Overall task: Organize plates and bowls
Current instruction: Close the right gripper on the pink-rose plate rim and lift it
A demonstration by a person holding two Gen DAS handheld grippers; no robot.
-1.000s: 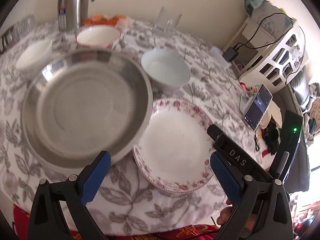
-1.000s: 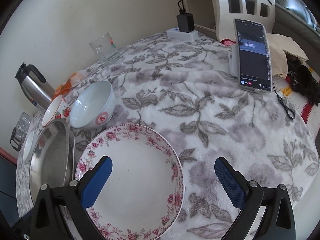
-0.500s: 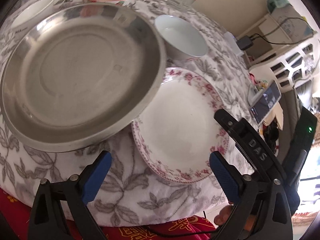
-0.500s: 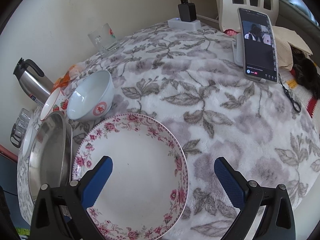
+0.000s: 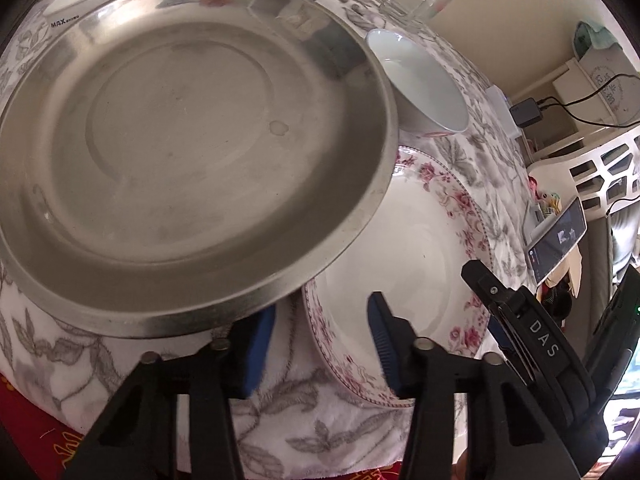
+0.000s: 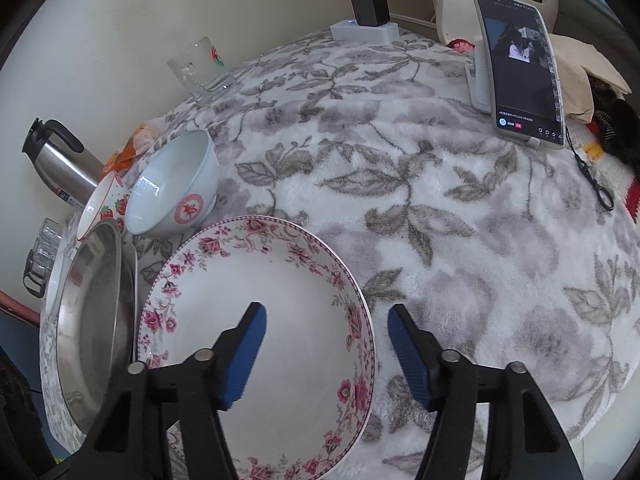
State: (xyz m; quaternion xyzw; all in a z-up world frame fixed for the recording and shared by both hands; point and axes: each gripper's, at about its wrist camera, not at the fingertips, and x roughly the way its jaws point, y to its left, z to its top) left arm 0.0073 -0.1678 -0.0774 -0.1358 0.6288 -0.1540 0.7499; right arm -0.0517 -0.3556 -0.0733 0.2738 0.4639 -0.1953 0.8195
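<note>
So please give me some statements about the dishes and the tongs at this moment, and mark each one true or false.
1. The steel dish overlaps the rim of the floral plate. True.
2. The right tongs are shut on the floral plate. False: they are open, with one finger over the plate and one over the cloth beyond its rim.
3. The pale blue bowl has a red round mark on its side. True.
4. The phone lies flat on the tablecloth. False: it stands propped up, screen lit.
5. The left tongs hold the steel dish. False: they are open at its near rim, one finger tucked beneath it.
</note>
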